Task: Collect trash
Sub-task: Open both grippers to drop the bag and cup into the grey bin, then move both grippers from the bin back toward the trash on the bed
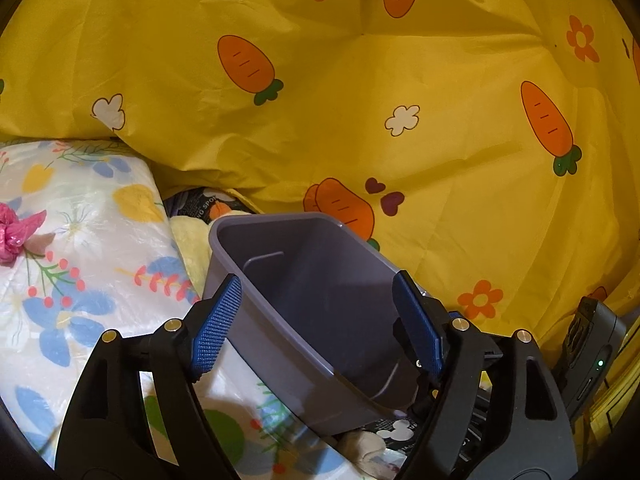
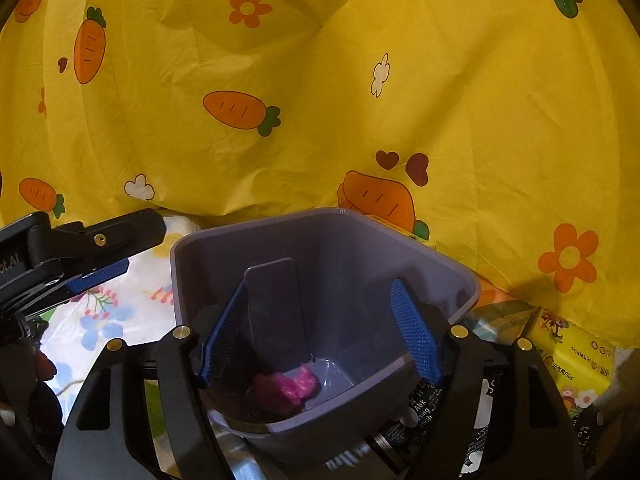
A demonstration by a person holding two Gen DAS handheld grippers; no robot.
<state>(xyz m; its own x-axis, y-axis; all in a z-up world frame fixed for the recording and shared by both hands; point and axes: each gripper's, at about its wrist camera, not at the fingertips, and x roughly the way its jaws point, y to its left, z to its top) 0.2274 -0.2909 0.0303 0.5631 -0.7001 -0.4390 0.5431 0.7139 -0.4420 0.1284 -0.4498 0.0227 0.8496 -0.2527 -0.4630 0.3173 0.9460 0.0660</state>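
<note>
A grey plastic bin (image 2: 320, 240) stands tilted in front of me, its mouth facing the cameras. At its bottom lies a crumpled pink wrapper (image 2: 288, 390). My right gripper (image 2: 320, 332) hangs open over the bin's mouth with nothing between its blue pads. In the left wrist view the same bin (image 1: 304, 280) lies between the wide fingers of my left gripper (image 1: 316, 324), which is open. From the right wrist view the left gripper (image 2: 128, 250) stands left of the bin, apart from its wall. A second pink crumpled piece (image 1: 16, 236) rests on the floral cloth, far left.
A yellow carrot-print cloth (image 1: 360, 100) rises behind the bin and fills the background. A white floral cloth (image 1: 80, 220) lies to the left. A yellow tissue pack (image 2: 572, 360) and black printed packaging (image 2: 424, 412) sit low on the right, beside and under the bin.
</note>
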